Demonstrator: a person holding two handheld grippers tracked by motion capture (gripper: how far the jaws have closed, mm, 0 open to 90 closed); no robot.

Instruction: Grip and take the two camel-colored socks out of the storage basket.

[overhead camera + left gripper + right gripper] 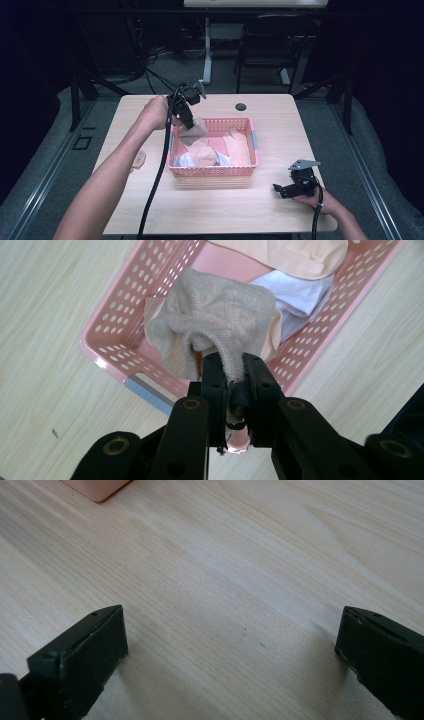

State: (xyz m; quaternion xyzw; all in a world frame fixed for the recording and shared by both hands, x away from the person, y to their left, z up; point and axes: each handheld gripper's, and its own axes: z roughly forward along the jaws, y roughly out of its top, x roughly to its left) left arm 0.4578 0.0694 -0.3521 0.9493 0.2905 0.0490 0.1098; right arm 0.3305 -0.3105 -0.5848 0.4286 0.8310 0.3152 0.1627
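Above pink basket point(112, 345): my left jaws point(229, 371) pinched tight on beige sock point(215, 315), lifting it clear of pile. Right jaws point(230, 645) wide apart, holding nothing, parked low over surface point(250, 565), ready.

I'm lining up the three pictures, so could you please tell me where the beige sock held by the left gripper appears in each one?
High view: the beige sock hangs over the pink basket's far left corner.
Left gripper view: centre, pinched between the black jaws.
Right gripper view: not in it.
Shared landmark: the pink basket, top left in the right gripper view.
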